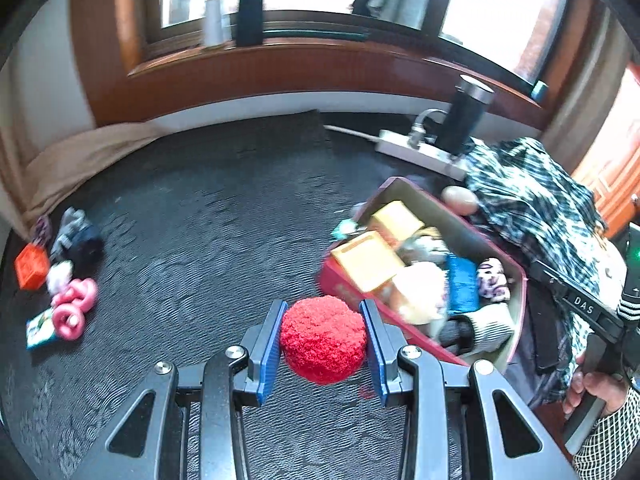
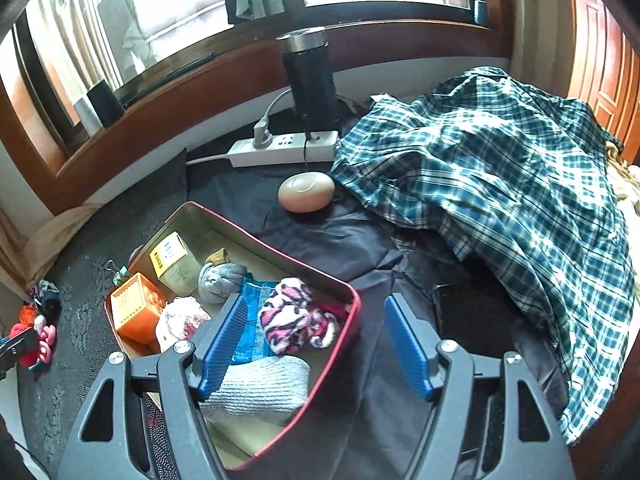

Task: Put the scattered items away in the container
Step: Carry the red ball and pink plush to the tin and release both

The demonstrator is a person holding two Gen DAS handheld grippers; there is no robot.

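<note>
My left gripper (image 1: 323, 342) is shut on a fuzzy red ball (image 1: 323, 340), held above the dark mat just left of the red-rimmed container (image 1: 516, 268). The container (image 2: 352, 300) holds yellow and orange boxes, socks, a blue cloth and a pink patterned sock (image 2: 294, 314). My right gripper (image 2: 314, 344) is open and empty, its jaws astride the container's right rim. Scattered items lie at the mat's far left: pink rings (image 1: 74, 304), an orange block (image 1: 31, 266), dark socks (image 1: 78, 236) and a small packet (image 1: 40, 328).
A plaid shirt (image 2: 500, 184) is heaped right of the container. A white power strip (image 2: 284, 148), a black cylinder (image 2: 310, 80) and a beige oval object (image 2: 306, 192) sit behind it. A wooden window sill runs along the back.
</note>
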